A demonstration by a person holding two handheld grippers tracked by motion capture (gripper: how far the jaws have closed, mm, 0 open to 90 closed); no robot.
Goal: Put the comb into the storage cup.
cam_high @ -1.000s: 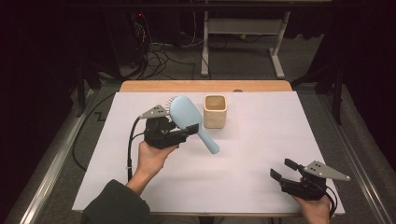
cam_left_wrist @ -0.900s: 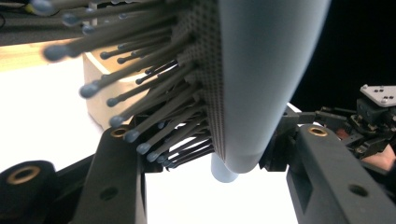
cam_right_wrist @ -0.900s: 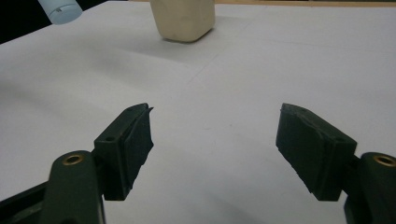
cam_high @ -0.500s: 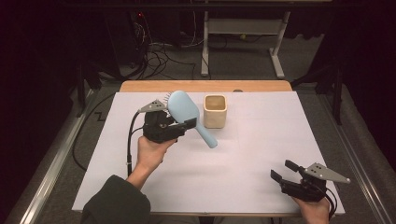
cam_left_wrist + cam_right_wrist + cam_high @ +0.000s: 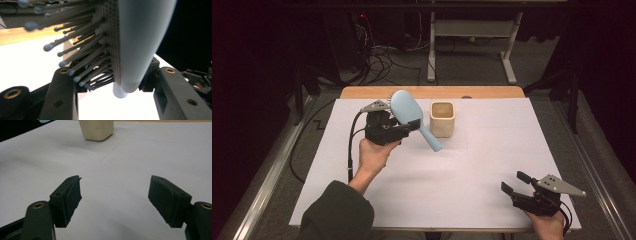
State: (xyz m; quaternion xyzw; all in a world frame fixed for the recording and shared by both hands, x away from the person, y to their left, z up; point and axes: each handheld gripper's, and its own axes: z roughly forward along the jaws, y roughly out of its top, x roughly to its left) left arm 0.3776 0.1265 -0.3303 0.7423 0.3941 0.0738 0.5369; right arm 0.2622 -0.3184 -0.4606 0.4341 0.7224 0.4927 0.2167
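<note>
My left gripper (image 5: pixel 408 126) clamps the blue hairbrush (image 5: pixel 408 111) aloft beside the cream cup (image 5: pixel 442 119), likely tipping its handle in next, right gripper (image 5: pixel 515 183) spread wide, empty

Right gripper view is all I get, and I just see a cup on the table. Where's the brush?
Observer: The left tool holds the brush in the air, left of the cup.
Operator: Which way does its handle point?
Observer: It slants down toward the cup's front, and the bristles face away to the left.
Operator: Is anything in the cup?
Observer: From above it looks empty.
</note>
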